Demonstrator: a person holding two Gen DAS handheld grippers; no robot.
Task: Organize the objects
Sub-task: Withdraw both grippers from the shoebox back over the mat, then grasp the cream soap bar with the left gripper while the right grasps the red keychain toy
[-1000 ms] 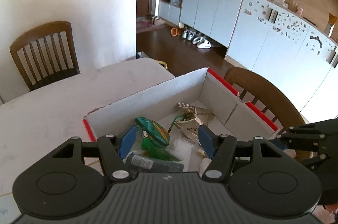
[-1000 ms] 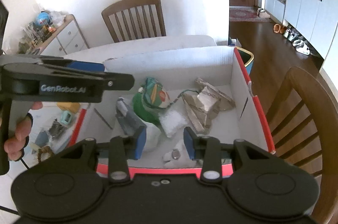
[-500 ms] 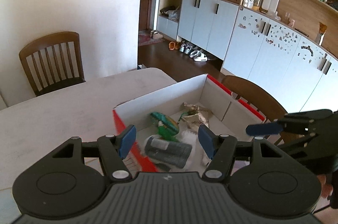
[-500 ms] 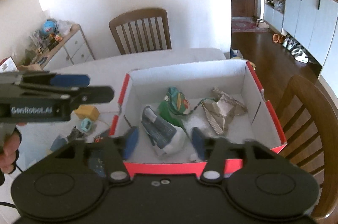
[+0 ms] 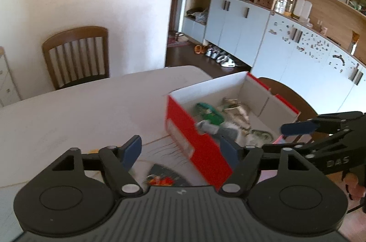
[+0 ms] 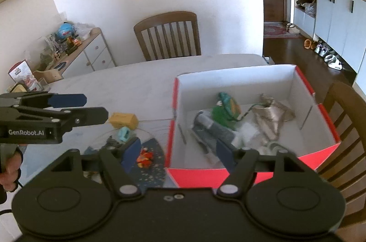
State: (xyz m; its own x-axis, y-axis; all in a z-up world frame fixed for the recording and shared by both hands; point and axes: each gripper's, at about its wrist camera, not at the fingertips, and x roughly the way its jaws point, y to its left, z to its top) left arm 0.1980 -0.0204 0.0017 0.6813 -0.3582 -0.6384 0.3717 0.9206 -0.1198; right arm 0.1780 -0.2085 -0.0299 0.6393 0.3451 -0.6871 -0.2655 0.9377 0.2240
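Red cardboard on the outside and white within, the open box (image 5: 199, 146) sits at the right of the pale table (image 5: 91, 105) in the left wrist view, already holding a green toy (image 5: 209, 113), a grey roll (image 5: 225, 133) and crumpled brownish paper (image 5: 236, 108). The left gripper (image 5: 180, 150) hangs over the table just beside the box, its jaws opening with nothing between them; a dark patterned cloth (image 5: 164, 176) lies under it. The right gripper (image 5: 299, 127) shows at the right edge.

From the right wrist view, the right gripper (image 6: 177, 151) straddles the box's near left corner, jaws opening and empty. Loose pieces remain outside on the table: a yellow block (image 6: 123, 119), a small teal toy (image 6: 124, 134), and an orange-red toy (image 6: 144, 157) on the cloth. My judgement: one drop is finished and the next pick is starting, which calls for lowering spread jaws squarely over one small piece.
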